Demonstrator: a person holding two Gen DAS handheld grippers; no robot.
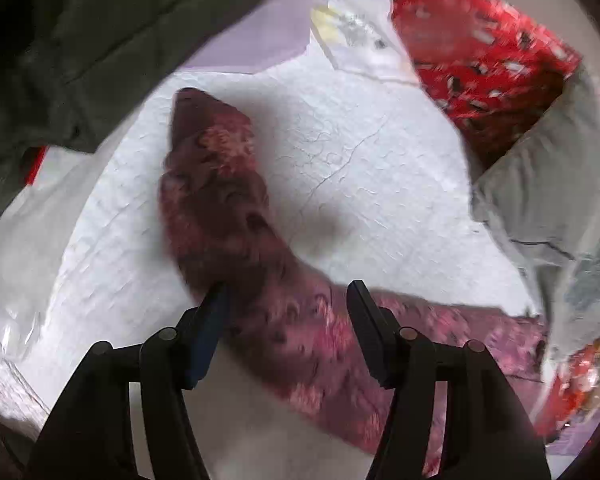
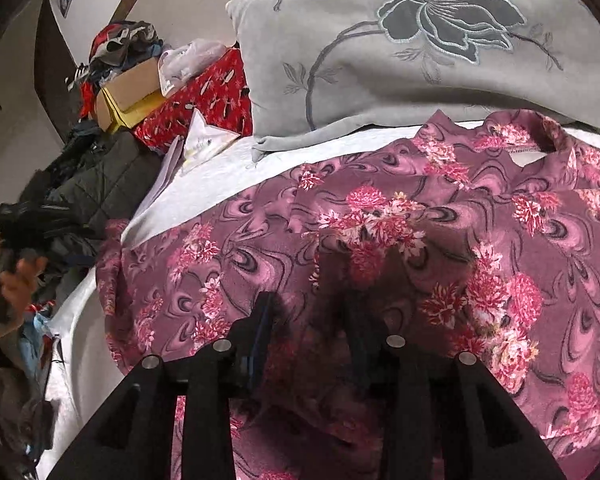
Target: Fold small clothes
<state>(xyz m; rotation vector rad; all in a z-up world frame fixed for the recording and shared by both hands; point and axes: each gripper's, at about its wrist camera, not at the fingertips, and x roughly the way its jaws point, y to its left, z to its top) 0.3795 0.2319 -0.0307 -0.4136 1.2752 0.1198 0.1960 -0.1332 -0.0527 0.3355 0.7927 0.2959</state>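
A maroon garment of thin fabric printed with pink flowers and dark swirls lies spread across a white, finely crinkled bed sheet. Its neckline sits near a grey velvety pillow embroidered with a large dark flower.

In the left wrist view one long sleeve of that garment stretches away over the sheet, blurred. The left gripper stands spread above it, the cloth passing between its black fingers; no pad visibly presses on it.

The right gripper hovers low over the body of the garment with its jaws apart. The fabric bunches darkly between them, but I cannot tell whether it is pinched.

Beyond the sheet sits a red box-shaped bundle with small white and black marks. A tan cardboard box rests on it, with a heap of mixed clothes behind. A dark quilted jacket slumps beside the bed, and white papers lie at the sheet's edge.
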